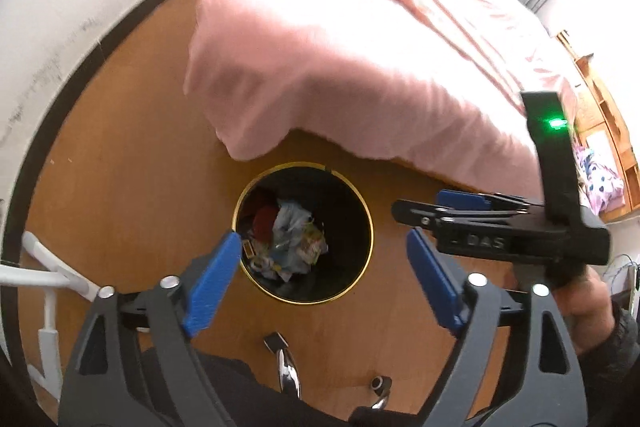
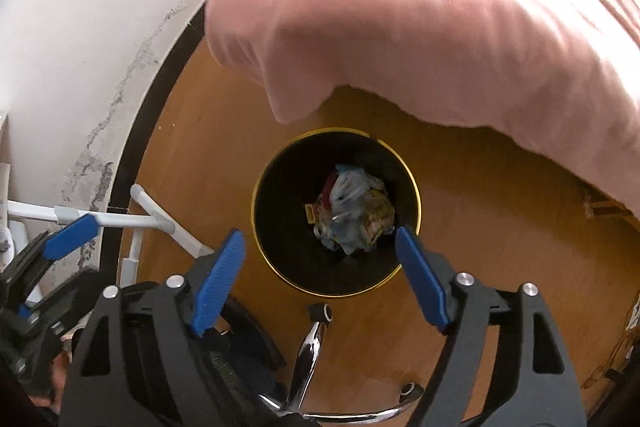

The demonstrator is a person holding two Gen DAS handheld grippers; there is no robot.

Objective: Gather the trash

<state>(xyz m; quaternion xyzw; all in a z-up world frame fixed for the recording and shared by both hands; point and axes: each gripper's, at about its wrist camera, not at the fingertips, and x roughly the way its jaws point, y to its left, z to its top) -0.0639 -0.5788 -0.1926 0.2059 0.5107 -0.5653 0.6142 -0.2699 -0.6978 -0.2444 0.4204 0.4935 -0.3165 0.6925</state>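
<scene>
A black round trash bin with a gold rim (image 1: 370,227) (image 2: 416,195) stands on the wooden floor beside the bed. Crumpled trash (image 1: 294,241) (image 2: 352,217) of paper, plastic and wrappers lies at its bottom. My left gripper (image 1: 322,243) is open and empty, high above the bin. My right gripper (image 2: 320,239) is open and empty, also above the bin. The right gripper also shows in the left wrist view (image 1: 436,227), at the right of the bin. The left gripper shows at the lower left edge of the right wrist view (image 2: 60,239).
A bed with a pink cover (image 1: 360,47) (image 2: 440,19) overhangs the floor just behind the bin. A white wall with a dark skirting (image 1: 60,7) curves along the left. A white metal rack (image 2: 152,219) stands at the left. A chrome chair base with castors (image 2: 312,347) is below me.
</scene>
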